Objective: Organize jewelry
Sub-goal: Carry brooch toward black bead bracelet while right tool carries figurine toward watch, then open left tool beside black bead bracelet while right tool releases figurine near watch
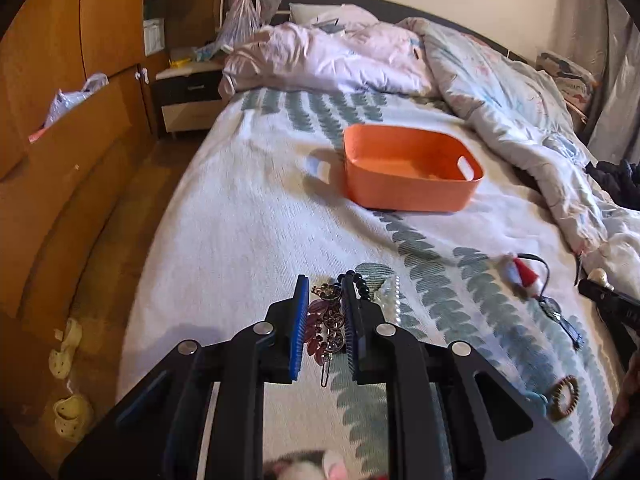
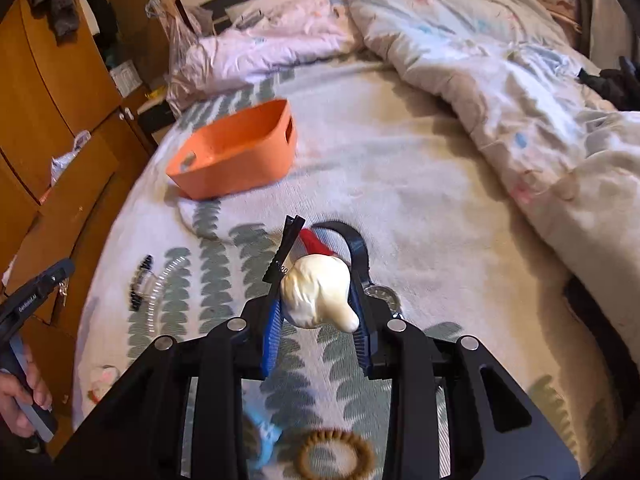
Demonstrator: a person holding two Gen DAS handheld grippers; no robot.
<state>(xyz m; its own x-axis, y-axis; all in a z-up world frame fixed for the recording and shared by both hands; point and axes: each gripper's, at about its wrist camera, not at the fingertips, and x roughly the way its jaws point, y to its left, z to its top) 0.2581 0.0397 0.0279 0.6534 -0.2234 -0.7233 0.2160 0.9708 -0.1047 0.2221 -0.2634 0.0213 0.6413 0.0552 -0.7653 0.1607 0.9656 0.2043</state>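
An orange basket [image 1: 408, 184] sits on the bed, also in the right wrist view [image 2: 240, 160]. My left gripper [image 1: 326, 300] is shut on a purple leaf hair clip [image 1: 324, 328], held above the bedspread. My right gripper [image 2: 316, 280] is shut on a cream pearly hair clip [image 2: 316, 292] with a black toothed clasp [image 2: 284, 248]. On the bed lie a black bead bracelet [image 1: 362, 284], a clear rhinestone comb [image 1: 390, 296], a red and white Santa hair tie [image 1: 524, 274], a wristwatch [image 2: 360, 252] and a brown spiral hair tie [image 2: 336, 460].
A rumpled duvet [image 1: 500, 92] covers the far and right side of the bed. A wooden wardrobe [image 1: 60, 100] and nightstand [image 1: 188, 96] stand at left, with yellow slippers [image 1: 68, 412] on the floor. A blue item [image 2: 264, 444] lies near the front edge.
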